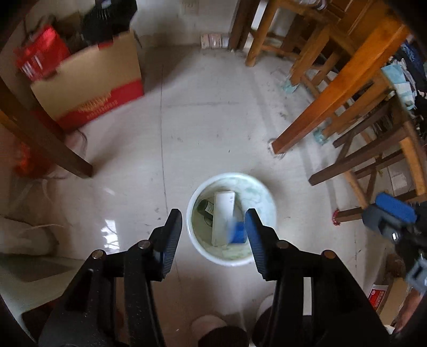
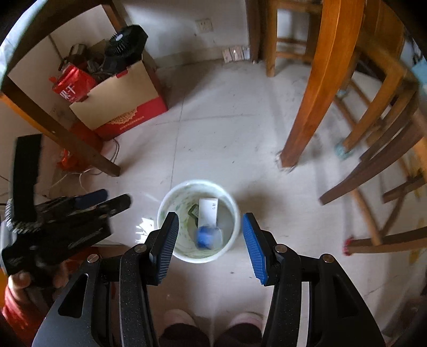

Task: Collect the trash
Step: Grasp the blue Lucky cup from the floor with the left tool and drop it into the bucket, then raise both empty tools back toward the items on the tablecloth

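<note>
Soft daylight; glare patches on the glossy floor (image 1: 112, 227) left of the bucket (image 2: 232, 213). Motion blur smears the cardboard box (image 1: 88, 88) and chairs (image 2: 387, 149). Fisheye bending, dark corners.

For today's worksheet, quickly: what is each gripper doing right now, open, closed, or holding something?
Left gripper: open, holding nothing, above the white bucket.
Right gripper: open, holding nothing, above the same bucket.

We note a pale tiled floor (image 2: 213, 120), scuffed and glossy with daylight glare. Light wooden table legs (image 2: 317, 88) and darker chairs (image 1: 368, 157) stand right; a wall socket (image 2: 204, 25) sits on the white wall.
</note>
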The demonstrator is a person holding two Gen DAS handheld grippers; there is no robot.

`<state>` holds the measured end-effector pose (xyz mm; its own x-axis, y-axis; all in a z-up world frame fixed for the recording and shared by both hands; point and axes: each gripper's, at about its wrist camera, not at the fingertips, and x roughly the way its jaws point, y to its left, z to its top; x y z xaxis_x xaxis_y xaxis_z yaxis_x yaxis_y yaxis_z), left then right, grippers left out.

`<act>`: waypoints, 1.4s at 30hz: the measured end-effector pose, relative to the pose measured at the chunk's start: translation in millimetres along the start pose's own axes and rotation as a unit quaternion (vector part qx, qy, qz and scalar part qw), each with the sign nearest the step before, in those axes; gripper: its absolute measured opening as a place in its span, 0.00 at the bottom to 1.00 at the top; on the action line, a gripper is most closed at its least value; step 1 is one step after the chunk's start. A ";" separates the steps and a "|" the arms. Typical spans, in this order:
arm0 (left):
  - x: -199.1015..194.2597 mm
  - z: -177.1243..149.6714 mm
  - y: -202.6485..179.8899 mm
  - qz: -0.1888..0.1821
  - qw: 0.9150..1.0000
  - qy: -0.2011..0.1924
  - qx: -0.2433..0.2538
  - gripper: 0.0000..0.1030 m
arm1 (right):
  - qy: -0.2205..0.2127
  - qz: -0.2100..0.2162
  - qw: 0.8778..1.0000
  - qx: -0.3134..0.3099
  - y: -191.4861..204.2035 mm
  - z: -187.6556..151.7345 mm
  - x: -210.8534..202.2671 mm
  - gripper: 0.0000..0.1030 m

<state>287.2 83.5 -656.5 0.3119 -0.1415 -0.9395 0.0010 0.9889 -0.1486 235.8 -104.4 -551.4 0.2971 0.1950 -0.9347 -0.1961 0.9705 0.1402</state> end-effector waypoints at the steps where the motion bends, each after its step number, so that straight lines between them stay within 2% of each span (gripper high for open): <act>1: -15.8 1.7 -2.7 0.000 1.000 -0.001 -0.002 0.47 | -0.003 0.001 1.000 -0.002 1.2 6.5 -17.2 0.45; 7: -143.7 22.3 -23.9 -0.012 0.999 -0.027 -0.029 0.47 | -0.021 0.008 1.000 -0.001 13.7 41.7 -121.1 0.45; 14: -301.6 55.3 -49.7 -0.002 0.997 -0.081 -0.019 0.47 | -0.054 0.012 0.998 -0.019 44.4 78.3 -235.7 0.45; 23: -458.7 89.6 -61.5 -0.005 0.988 -0.156 -0.017 0.47 | -0.119 0.019 0.992 -0.037 83.8 111.7 -369.3 0.45; 29: -539.9 96.1 -60.0 0.013 0.976 -0.216 0.007 0.47 | -0.160 0.016 0.986 -0.051 106.6 122.0 -433.9 0.45; 32: -565.2 96.8 -56.3 0.012 0.971 -0.239 0.006 0.50 | -0.182 0.008 0.982 -0.055 115.9 123.5 -458.8 0.45; 37: -589.7 99.6 -53.3 0.005 0.966 -0.258 0.006 0.52 | -0.220 0.014 0.974 -0.046 121.2 123.5 -489.7 0.45; 42: -595.9 112.3 -56.5 0.012 0.964 -0.266 0.011 0.65 | -0.244 0.002 0.968 -0.048 120.0 136.8 -499.7 0.58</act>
<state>208.0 117.0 -53.6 0.7554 -0.0808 -0.6503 0.0062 0.9932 -0.1162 191.6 -66.1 -22.8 0.6983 0.2659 -0.6646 -0.2773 0.9564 0.0913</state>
